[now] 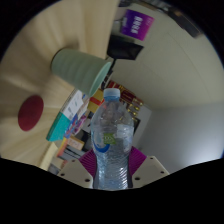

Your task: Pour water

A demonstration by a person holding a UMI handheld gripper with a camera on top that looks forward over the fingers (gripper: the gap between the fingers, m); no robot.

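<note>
Clear plastic, the water bottle (112, 135) sits clamped upright between our tongs (112, 172), both pads pressing its sides. Beyond the bottle we see a green cup (80, 68) tilted over the desk (45, 45), a red coaster (31, 113) beside it.

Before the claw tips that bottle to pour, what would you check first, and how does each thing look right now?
1. Bottle held between the claw fingers: ok, both press on it.
2. Bottle cap off: not ok, a blue cap appears to sit on top.
3. Green cup within sight beyond the bottle: ok.
4. Cup mouth facing up to receive water: cannot tell, the view is tilted.
5. Water in the bottle: cannot tell for sure, it looks clear.
6. Clutter beside the cup: not ok, colourful packets lie close.
</note>
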